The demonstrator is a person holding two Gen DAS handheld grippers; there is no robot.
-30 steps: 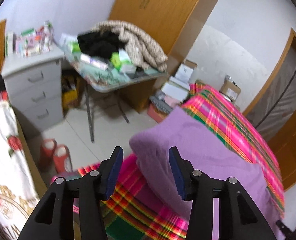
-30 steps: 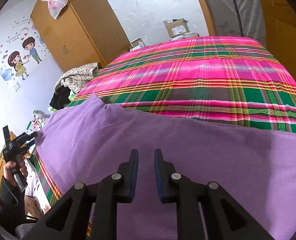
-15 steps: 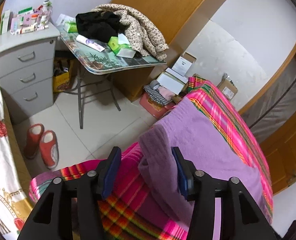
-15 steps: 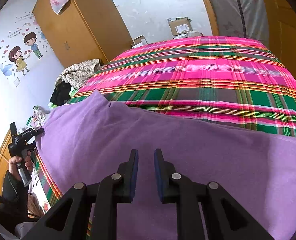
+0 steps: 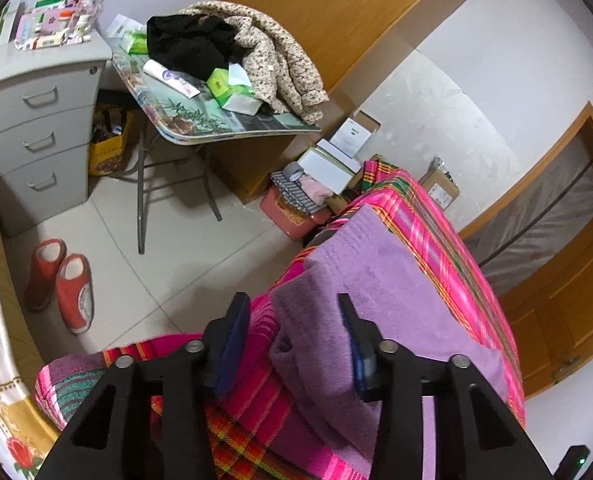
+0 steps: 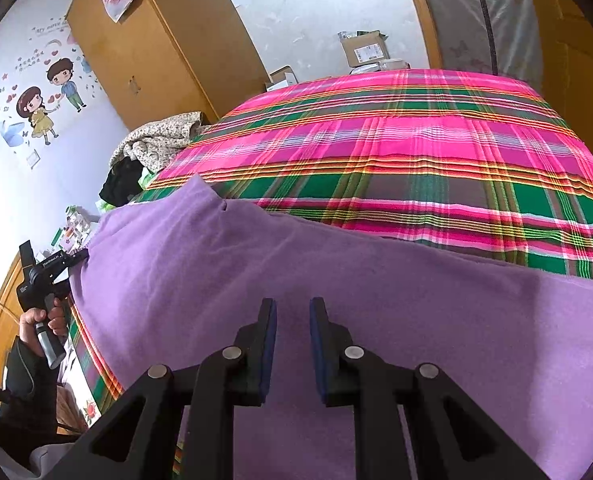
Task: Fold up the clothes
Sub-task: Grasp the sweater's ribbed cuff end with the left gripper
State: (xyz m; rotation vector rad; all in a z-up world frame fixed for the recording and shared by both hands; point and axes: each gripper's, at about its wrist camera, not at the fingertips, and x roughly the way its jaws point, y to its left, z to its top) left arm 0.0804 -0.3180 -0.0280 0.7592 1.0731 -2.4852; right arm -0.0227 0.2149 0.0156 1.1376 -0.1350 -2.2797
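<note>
A purple garment lies spread over the pink and green plaid bedcover, with a thick folded corner at the bed's edge. My left gripper straddles that corner. Its jaws are closing, with the purple fold between them. The left pad still stands off the fold over plaid cover. In the right wrist view the purple garment fills the foreground. My right gripper hovers over it, its pads a narrow gap apart with nothing pinched. The left gripper, held in a hand, sits at the garment's far left edge.
Beside the bed stand a folding table piled with clothes and boxes, a grey drawer cabinet, red slippers on the tiled floor, and stacked boxes. A wooden wardrobe and a door line the walls. The plaid bedcover lies bare beyond the garment.
My left gripper has dipped and moved in on the garment's corner, which now sits between its jaws. The right gripper has stayed put with the same narrow gap.
</note>
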